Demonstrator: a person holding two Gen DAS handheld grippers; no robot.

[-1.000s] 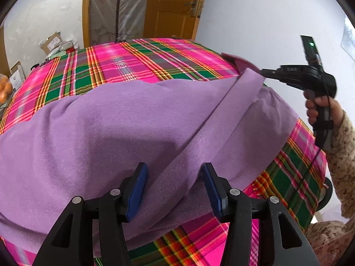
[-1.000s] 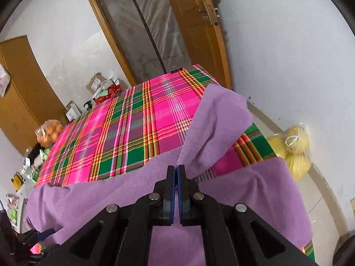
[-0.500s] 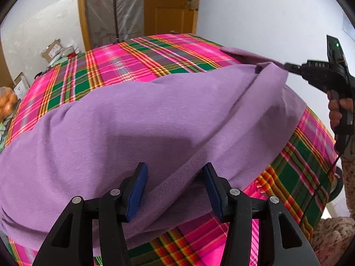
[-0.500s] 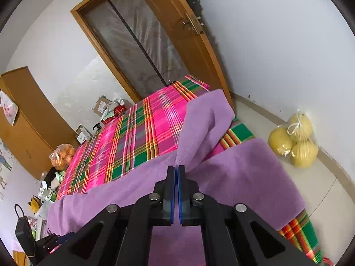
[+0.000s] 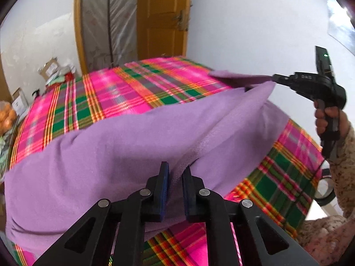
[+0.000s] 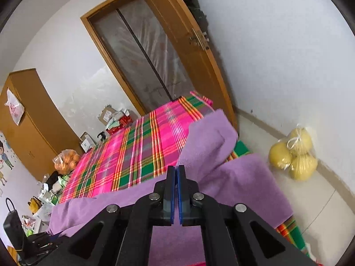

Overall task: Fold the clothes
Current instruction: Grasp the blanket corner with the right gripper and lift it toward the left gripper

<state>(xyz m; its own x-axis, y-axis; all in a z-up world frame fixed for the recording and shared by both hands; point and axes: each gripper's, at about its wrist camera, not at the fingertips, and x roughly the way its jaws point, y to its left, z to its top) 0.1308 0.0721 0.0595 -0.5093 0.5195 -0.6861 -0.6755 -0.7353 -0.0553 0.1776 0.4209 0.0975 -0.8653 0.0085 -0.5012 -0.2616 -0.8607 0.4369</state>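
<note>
Lying spread across the near end of the bed (image 5: 133, 93): the garment (image 5: 111, 150), one flap reaching right toward the right gripper (image 5: 274, 78). Sitting on the floor right of the bed, against the wall: a fruit bag (image 6: 292, 155). Standing behind the bed's far end: the door (image 6: 188, 51).

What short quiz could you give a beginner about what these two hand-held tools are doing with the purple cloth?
1. True or false: the right tool is shut on the purple garment.
2. The bedcover is: A plain white, B pink-and-green plaid, C blue stripes?
3. What sits on the floor by the wall in the right wrist view?

Key: 1 true. 2 B. 3 A clear bag of yellow fruit.
</note>
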